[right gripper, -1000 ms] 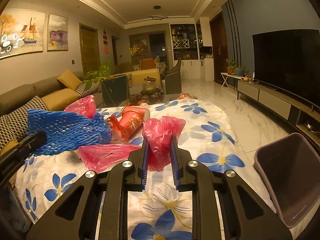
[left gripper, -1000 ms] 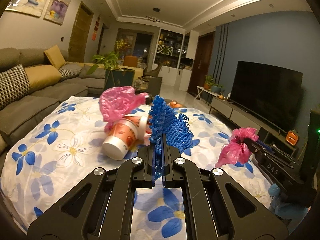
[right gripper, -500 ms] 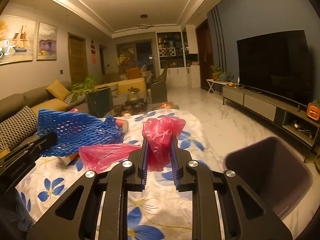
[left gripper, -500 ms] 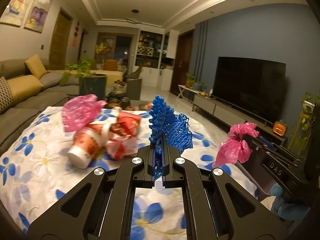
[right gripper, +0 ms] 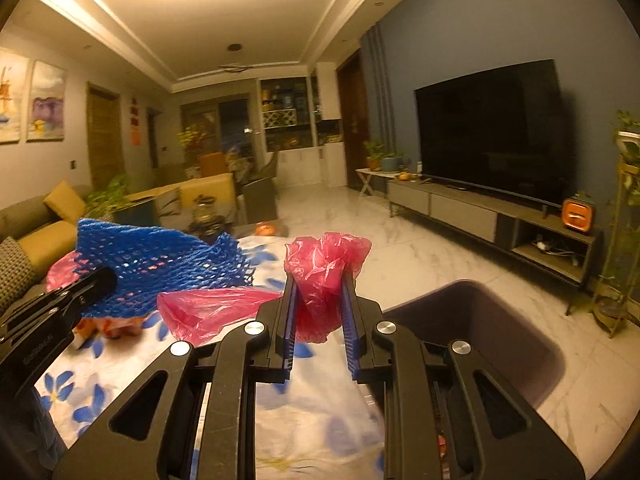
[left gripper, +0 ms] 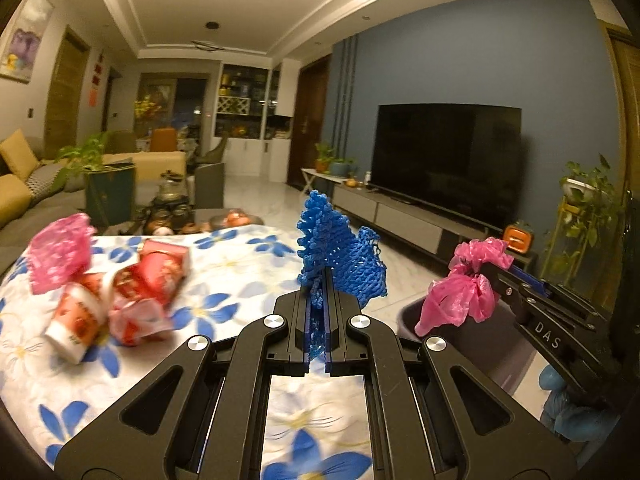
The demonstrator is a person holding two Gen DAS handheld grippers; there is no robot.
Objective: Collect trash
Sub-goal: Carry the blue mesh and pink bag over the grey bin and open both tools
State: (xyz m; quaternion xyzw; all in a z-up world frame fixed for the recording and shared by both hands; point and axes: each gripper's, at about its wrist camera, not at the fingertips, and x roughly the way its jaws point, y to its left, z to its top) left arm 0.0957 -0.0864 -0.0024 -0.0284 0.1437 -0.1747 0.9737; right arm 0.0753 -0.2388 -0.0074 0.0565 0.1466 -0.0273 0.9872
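Left claw [left gripper: 319,304] clamps blue foam net [left gripper: 340,256]; right claw [right gripper: 320,304] pinches pink bag [right gripper: 324,276].

Both your matte black plastic two-finger grippers, left [left gripper: 319,280] and right [right gripper: 318,292], have triangular cutouts in the linkage arms, round silver screw heads at the pivots and blue ribbed finger pads [right gripper: 352,320]. Right one has "DAS" printed in white, and you're wearing a blue glove [left gripper: 576,416].

"das" on right claw [left gripper: 494,276], other lettering blurred
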